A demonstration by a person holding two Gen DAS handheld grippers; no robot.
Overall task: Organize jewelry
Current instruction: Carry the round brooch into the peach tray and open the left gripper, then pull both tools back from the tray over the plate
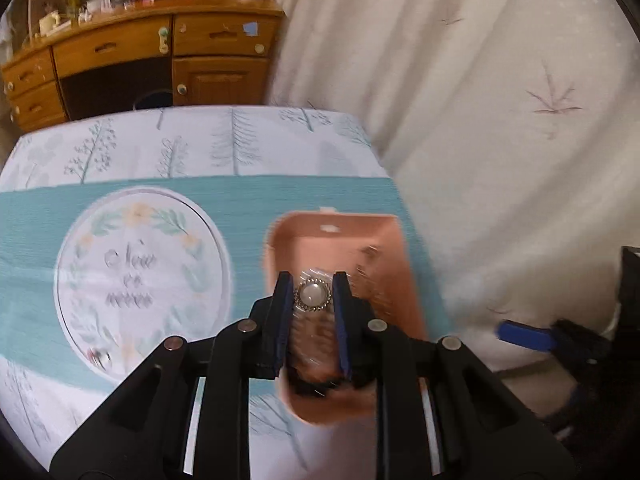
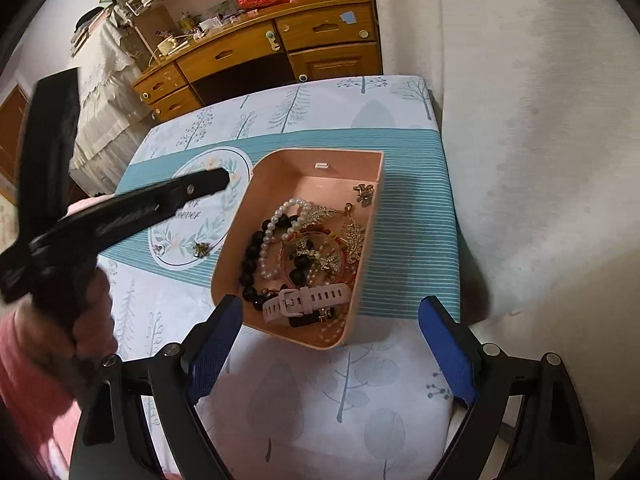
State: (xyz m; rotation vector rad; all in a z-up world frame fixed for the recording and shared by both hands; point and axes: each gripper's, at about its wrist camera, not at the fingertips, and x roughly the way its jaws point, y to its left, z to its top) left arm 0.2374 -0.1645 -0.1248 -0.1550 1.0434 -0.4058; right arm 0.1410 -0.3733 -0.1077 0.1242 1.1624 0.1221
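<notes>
My left gripper (image 1: pixel 312 294) is shut on a round pearl brooch (image 1: pixel 311 297) with a sparkling rim, held above the pink tray (image 1: pixel 340 232). In the right wrist view the tray (image 2: pixel 378 176) holds a black bead bracelet (image 2: pixel 250 260), a pearl bracelet (image 2: pixel 276 216), gold leaf pieces (image 2: pixel 354 236) and a pink watch strap (image 2: pixel 308 298). My right gripper (image 2: pixel 330 312) stands open over the tray's near end with nothing between its fingers. Two small pieces (image 2: pixel 201 249) lie on the round print of the tablecloth (image 2: pixel 208 208), left of the tray.
The table (image 2: pixel 360 380) ends close behind and right of the tray. White leaf-print fabric (image 1: pixel 480 120) hangs along the right side. A wooden desk with drawers (image 1: pixel 160 48) stands beyond the table. A hand in a pink sleeve (image 2: pixel 92 320) grips the left tool.
</notes>
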